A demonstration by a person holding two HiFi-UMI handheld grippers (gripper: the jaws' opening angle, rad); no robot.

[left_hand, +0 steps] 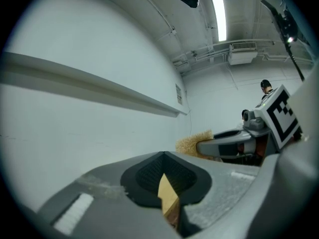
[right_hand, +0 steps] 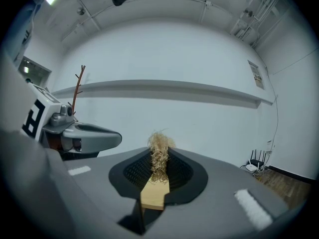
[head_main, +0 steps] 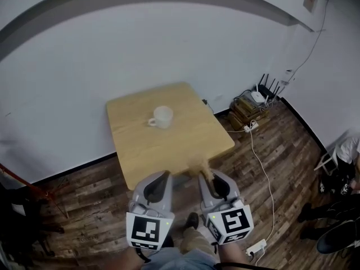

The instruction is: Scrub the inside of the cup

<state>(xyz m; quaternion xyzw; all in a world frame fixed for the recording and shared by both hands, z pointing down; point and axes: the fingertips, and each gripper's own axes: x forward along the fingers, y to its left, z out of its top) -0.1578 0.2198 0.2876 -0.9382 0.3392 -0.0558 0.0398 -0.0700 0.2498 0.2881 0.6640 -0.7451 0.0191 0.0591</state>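
Note:
A white cup [head_main: 162,117] with its handle to the left stands upright on a small wooden table [head_main: 185,142]. Both grippers hover side by side over the floor just short of the table's near edge. My left gripper [head_main: 160,177] [left_hand: 164,156] is shut with nothing held. My right gripper [head_main: 206,176] [right_hand: 158,151] is shut on a brush, and its straw-coloured bristles [head_main: 199,165] [right_hand: 159,156] [left_hand: 192,144] stick out past the jaws toward the table. The cup does not show in either gripper view.
The table stands against a white wall with a long ledge [right_hand: 164,91]. On the wooden floor at the right are a router on stacked boxes [head_main: 251,103], a power strip [head_main: 251,126] and a cable. A person's legs [head_main: 329,210] show at the far right.

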